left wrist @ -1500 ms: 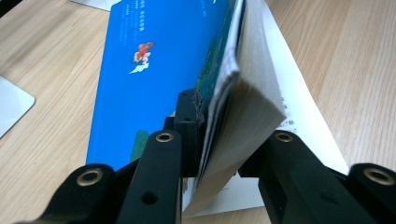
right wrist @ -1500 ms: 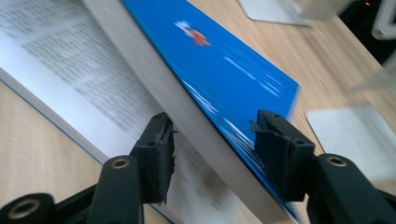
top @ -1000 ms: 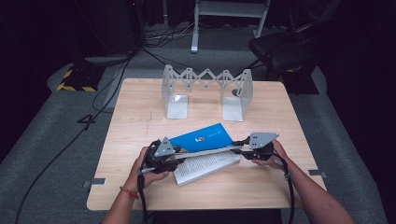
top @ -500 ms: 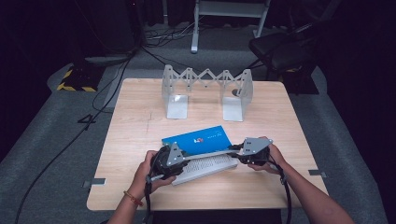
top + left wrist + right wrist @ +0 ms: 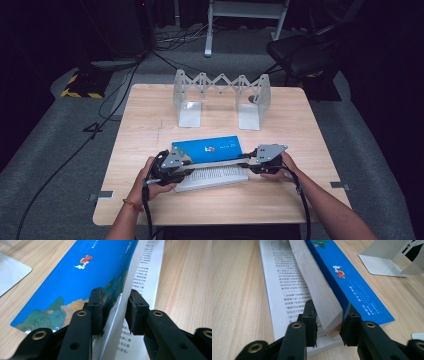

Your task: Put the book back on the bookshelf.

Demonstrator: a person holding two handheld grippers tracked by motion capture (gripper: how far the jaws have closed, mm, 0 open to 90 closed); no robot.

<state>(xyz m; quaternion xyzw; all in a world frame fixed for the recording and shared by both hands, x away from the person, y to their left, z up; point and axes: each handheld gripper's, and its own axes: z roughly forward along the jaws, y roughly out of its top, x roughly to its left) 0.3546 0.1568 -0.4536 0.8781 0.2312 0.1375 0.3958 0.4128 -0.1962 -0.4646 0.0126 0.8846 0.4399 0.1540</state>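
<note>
High view: the open blue book lies at the near middle of the surface. The left gripper, jaws just closing, clamps the raised cover and pages at its left end; the right gripper clamps the right end.

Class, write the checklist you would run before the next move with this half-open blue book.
1. Left claw on the book's raised half: ok, its jaws have just been closing onto it.
2. Right claw grips the other end: ok.
3. Lower pages flat on the table: ok.
4. Way to the metal rack free: ok.
5. Grip firm enough to lift: cannot tell.
</note>
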